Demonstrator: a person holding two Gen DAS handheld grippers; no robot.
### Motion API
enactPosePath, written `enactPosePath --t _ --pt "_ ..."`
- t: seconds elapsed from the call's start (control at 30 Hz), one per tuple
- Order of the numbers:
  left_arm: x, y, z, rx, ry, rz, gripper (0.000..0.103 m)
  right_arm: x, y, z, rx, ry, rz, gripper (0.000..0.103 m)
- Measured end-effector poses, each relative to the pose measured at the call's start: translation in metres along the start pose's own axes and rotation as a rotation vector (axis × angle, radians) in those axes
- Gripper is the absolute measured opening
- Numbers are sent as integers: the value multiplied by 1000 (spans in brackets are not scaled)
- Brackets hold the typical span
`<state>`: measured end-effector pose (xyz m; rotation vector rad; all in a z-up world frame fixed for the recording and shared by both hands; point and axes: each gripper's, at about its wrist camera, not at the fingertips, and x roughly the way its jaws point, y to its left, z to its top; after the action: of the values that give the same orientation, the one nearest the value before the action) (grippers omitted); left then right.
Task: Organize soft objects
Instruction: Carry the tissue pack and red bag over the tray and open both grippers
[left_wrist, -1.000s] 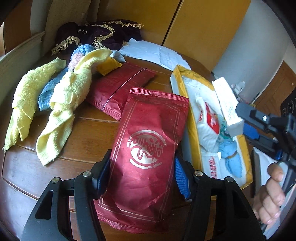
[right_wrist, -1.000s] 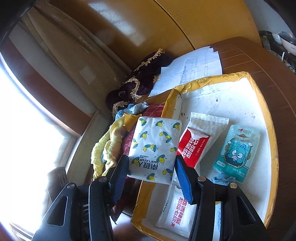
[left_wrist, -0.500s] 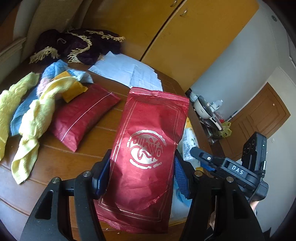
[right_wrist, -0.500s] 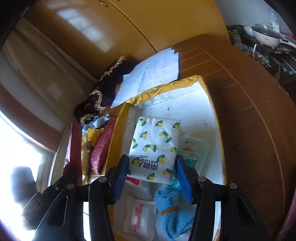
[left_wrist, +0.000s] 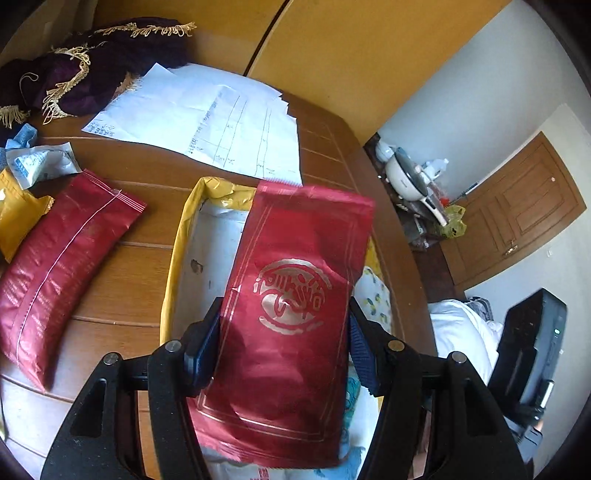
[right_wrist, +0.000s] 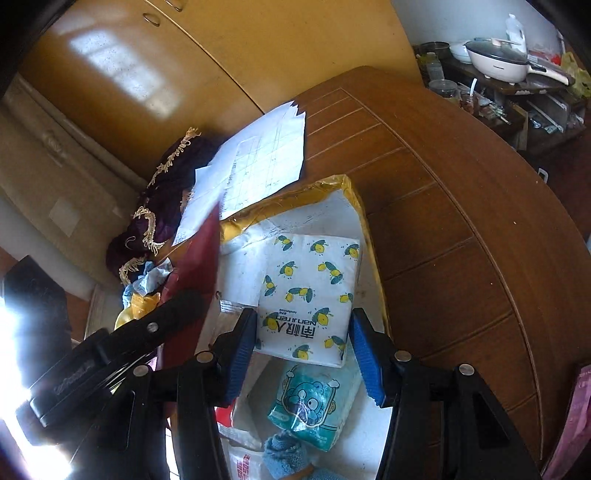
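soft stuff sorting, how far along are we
Partway. Done: a teal pack and red-and-white packet lie in the yellow-rimmed tray.
In hand: the left gripper holds a red pouch over it; the right gripper holds a lemon-print pack.
Left: another red pouch on the table.

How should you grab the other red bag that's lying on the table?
Across its narrow middle, from above. The second red pouch lies flat and long on the wooden table, puffy in the middle, with thin sealed ends. Fingers either side of the long edges likely pinch the soft belly best; the crimped ends may slip.
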<state>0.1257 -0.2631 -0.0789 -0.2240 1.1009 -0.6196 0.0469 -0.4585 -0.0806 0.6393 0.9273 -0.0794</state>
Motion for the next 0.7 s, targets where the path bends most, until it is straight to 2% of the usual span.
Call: enactPosePath --t 0.33,0.43,0.53,0.63,0.7 --pt "15 4 -3 -32 60 -10 60 3 7 -2 -25 -4 -32 55" --pt "16 1 -2 -28 51 -6 60 3 8 -4 -20 -8 -40 56" --pt "15 2 -3 -31 51 -39 63 -2 8 -5 -13 -25 -27 56" --pt "3 8 -4 -59 22 -107 68 -17 8 -9 3 -72 10 67" --pt "-7 13 -5 -76 6 -162 73 -28 11 -12 3 -108 17 69"
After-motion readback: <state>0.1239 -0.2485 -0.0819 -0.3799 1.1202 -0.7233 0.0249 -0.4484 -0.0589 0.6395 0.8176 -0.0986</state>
